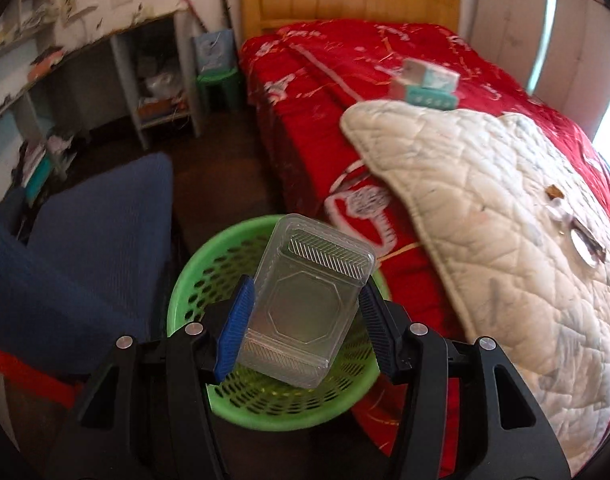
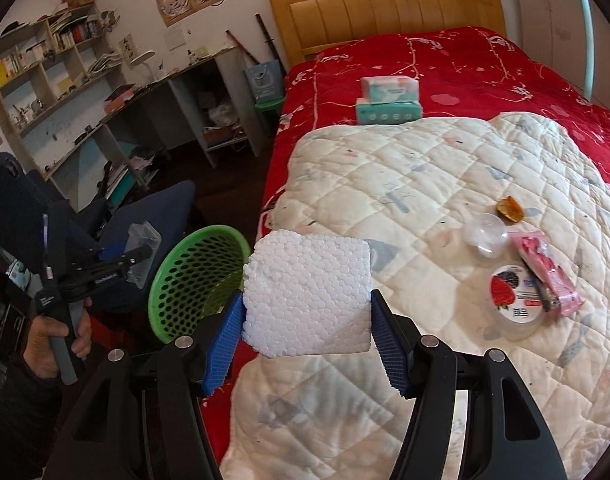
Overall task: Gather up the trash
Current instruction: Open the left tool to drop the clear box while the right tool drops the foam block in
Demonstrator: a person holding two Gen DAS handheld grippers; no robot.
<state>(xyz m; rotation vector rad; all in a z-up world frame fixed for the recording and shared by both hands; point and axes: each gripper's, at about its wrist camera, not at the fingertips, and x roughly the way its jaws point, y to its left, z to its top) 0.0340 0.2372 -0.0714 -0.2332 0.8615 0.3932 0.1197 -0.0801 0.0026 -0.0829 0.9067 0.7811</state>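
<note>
My left gripper point(image 1: 305, 316) is shut on a clear plastic container point(image 1: 305, 300) and holds it right above the green mesh basket point(image 1: 193, 280) on the floor beside the bed. The right wrist view shows that gripper point(image 2: 139, 254) with the container point(image 2: 143, 254) left of the basket point(image 2: 197, 280). My right gripper point(image 2: 307, 320) is shut on a white foam block point(image 2: 309, 296), above the white quilt's point(image 2: 405, 184) near-left edge. On the quilt lie a clear cup point(image 2: 485, 240), a strawberry-label lid point(image 2: 513, 300), a pink wrapper point(image 2: 545, 276) and a brown scrap point(image 2: 510, 208).
Two tissue packs point(image 2: 389, 100) are stacked on the red bedspread point(image 2: 465, 68). A blue office chair point(image 1: 85, 248) stands left of the basket. A cluttered desk and shelves point(image 2: 65, 80) line the left wall. A wooden headboard point(image 2: 385, 12) is at the back.
</note>
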